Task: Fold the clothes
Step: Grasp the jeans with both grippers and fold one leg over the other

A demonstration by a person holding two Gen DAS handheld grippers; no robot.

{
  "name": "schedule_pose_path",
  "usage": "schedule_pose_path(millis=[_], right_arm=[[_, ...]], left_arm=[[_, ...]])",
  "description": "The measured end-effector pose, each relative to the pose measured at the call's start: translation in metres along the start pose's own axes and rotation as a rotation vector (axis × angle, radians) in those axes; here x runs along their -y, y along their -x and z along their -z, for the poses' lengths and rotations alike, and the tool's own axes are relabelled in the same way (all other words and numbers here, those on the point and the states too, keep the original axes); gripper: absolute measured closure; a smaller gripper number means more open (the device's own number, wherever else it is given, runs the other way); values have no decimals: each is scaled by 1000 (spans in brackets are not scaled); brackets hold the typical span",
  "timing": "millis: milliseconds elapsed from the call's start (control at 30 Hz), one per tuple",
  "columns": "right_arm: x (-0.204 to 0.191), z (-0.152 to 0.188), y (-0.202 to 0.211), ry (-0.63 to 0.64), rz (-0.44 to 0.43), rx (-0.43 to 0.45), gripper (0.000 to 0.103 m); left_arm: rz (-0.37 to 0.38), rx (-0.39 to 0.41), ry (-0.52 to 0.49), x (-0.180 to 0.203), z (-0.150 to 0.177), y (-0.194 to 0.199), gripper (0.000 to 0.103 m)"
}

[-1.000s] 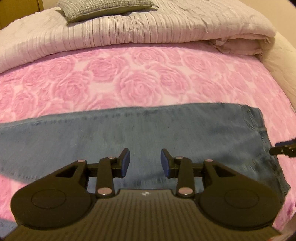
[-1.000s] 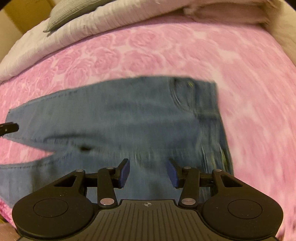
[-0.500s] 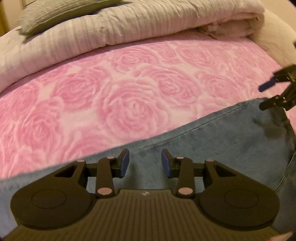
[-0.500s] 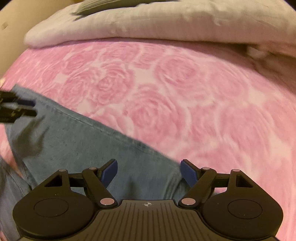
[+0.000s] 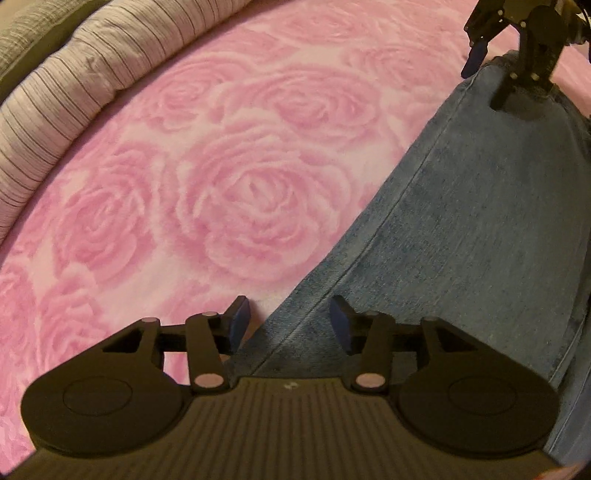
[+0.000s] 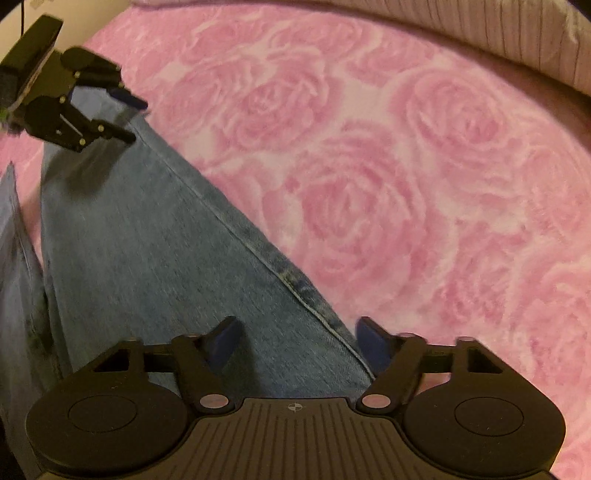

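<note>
Pink rose bedspread (image 5: 229, 192) carries the jeans (image 5: 461, 229), seam edge running 7 to 1 o'clock. Left claw (image 5: 290, 321) is opening, astride that edge, nothing gripped. Right claw (image 6: 295, 341) is closing astride the same edge, pads not yet pressing.

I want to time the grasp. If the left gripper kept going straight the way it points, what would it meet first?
Most likely the seamed edge of the jeans, which lies between the opening left gripper pads, with the pink blanket beneath; depth is unclear.

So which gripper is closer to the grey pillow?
Left gripper: opening jaws straddle the jeans edge at the grey pillow end; right gripper, jaws closing over the same edge, sits farther along, away from it.
</note>
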State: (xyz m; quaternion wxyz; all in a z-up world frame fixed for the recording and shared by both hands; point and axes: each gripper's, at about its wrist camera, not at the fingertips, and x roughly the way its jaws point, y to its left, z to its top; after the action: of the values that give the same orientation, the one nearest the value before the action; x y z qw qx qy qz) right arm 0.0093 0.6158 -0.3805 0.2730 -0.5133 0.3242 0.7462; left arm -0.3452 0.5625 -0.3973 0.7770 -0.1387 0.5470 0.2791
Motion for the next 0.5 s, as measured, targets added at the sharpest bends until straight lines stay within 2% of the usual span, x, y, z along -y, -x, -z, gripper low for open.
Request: schedule_pose_path(millis=[33,67,133,200,233,367,500], right_arm=[[2,-1,1,-1,1,-7,53],[5,-3,2,-6,4,-12,60],[10,-4,6,-11,10,-17,78],[8,-3,10,-2,14,-16,87],[3,-2,13,14,27,-13,90],[-27,5,30,75,140,32,93],[-70,23,69,93,300,157,95]], left_arm=[[13,-2,-1,-2,0,-1,64],[26,1,-17,0,0,0,75],[53,9,-49,5,1,3,88],[6,11,-107,16,4,6,95],[-18,11,-136,21,5,8,98],[-144,77,-151,39,7,34,99],[-335,186,-117,73,19,87,99]])
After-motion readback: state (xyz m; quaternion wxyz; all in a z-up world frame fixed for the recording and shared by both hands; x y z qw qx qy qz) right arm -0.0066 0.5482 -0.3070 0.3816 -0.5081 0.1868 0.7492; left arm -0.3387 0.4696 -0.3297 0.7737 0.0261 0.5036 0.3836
